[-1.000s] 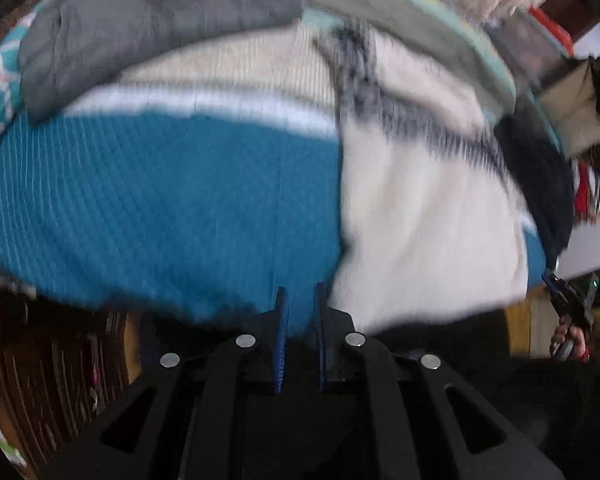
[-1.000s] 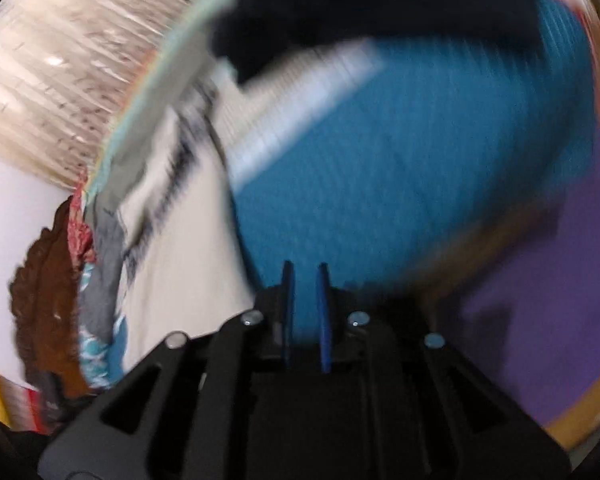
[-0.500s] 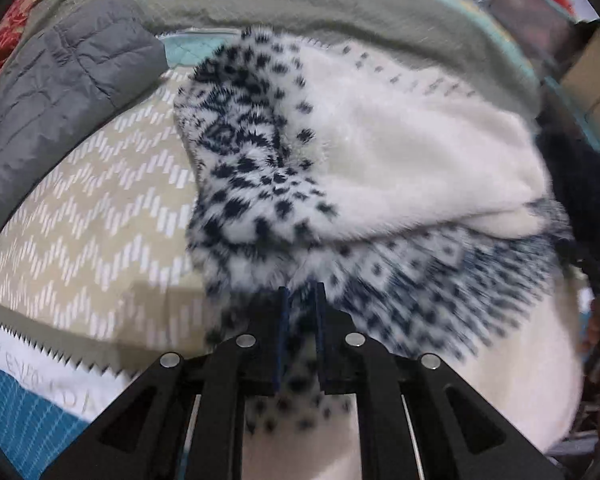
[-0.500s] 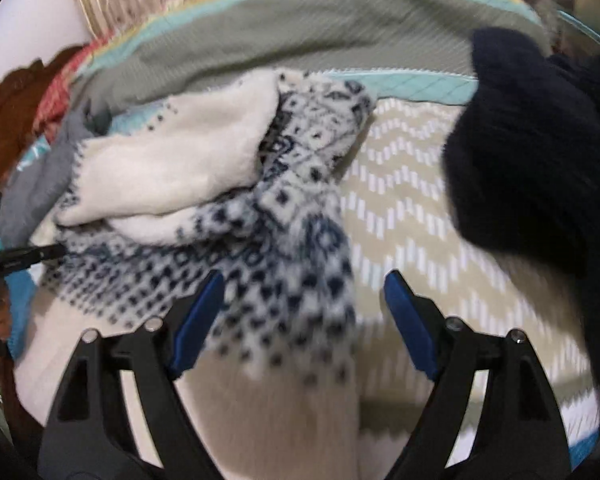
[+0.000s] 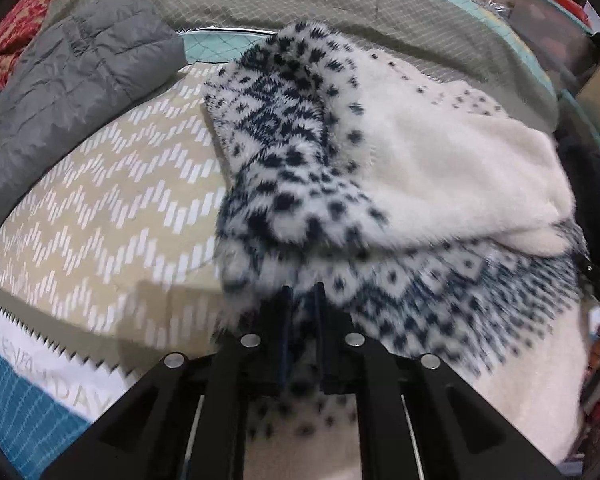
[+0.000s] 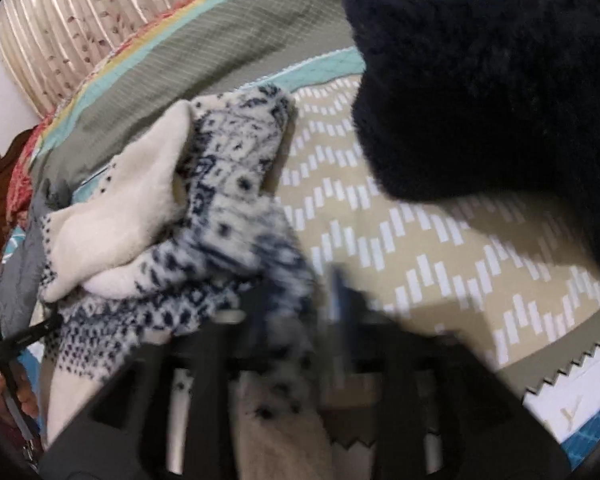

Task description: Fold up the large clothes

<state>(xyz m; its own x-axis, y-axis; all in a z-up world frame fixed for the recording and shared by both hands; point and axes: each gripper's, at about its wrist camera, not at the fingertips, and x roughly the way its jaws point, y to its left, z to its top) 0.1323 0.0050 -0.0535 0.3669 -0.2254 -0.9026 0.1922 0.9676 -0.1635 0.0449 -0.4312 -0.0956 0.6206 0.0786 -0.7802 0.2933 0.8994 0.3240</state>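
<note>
The left gripper (image 5: pixel 301 300) fingers pinch the patterned fleece (image 5: pixel 380 184), folded over on the bed's chevron quilt (image 5: pixel 112 208). The right gripper (image 6: pixel 300 312) fingers, spread half a second ago, are closing around its edge. Curtains (image 6: pixel 60 32) hang behind.

The left gripper (image 5: pixel 301 300), black with two blue-padded fingers, points steeply down from six o'clock, its jaws nearly together and pinching the fluffy white-and-navy patterned fleece garment (image 5: pixel 400 184). The right gripper (image 6: pixel 296 300), blurred, is closing with the fleece's edge between its jaws.
</note>
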